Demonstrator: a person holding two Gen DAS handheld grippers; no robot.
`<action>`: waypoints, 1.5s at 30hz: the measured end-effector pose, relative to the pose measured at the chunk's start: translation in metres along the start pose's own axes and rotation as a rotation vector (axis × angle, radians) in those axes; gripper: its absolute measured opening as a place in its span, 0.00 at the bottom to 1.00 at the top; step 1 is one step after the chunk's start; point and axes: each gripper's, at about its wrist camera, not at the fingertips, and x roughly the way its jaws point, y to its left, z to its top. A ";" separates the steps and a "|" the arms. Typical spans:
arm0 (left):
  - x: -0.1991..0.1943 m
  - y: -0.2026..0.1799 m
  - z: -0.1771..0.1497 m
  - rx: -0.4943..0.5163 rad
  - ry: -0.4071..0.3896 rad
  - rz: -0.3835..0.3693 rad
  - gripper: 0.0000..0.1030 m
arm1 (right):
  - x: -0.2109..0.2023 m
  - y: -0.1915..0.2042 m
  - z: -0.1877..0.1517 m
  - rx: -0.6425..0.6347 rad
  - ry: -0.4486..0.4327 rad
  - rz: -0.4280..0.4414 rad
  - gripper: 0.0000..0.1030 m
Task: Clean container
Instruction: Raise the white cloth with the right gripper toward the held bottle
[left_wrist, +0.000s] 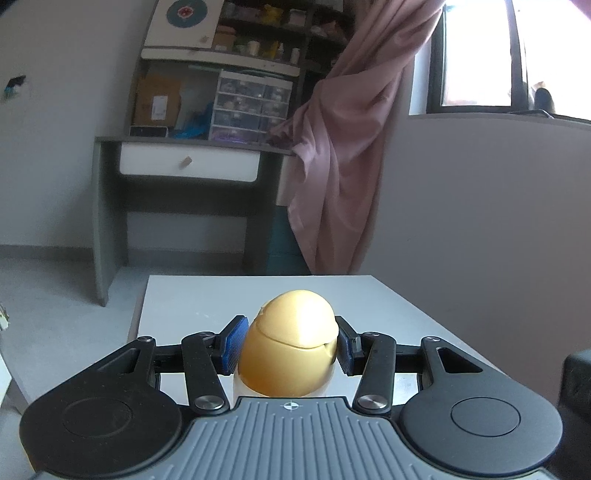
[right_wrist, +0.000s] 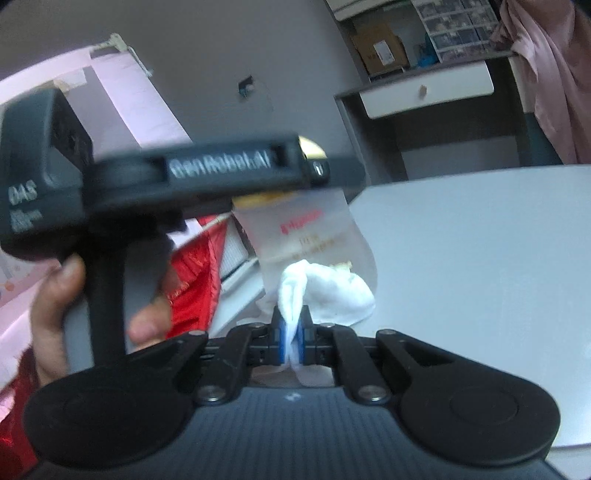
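Pinching the gold cap of the container (left_wrist: 290, 347) between blue pads, left tongs (left_wrist: 290, 345) hold it above the white surface (left_wrist: 388, 314), right tongs (right_wrist: 291, 332) pressed together on a white cloth (right_wrist: 325, 291) touching the container's translucent body.

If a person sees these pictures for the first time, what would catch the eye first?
First, the glossy golden dome-shaped cap of a pale translucent plastic bottle, clamped between the blue pads of the left tool above the white table. Next, the crumpled white cloth pinched in the right tool, pressed against the bottle's lower side.
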 end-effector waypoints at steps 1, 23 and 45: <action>0.000 0.000 0.000 0.000 -0.001 -0.001 0.48 | -0.003 0.001 0.002 -0.005 -0.012 0.003 0.06; -0.002 -0.005 0.003 0.005 -0.005 -0.005 0.48 | -0.008 -0.007 0.004 0.019 -0.026 -0.001 0.06; -0.007 0.000 0.001 0.036 -0.034 -0.035 0.48 | -0.030 0.003 0.014 -0.020 -0.092 0.000 0.07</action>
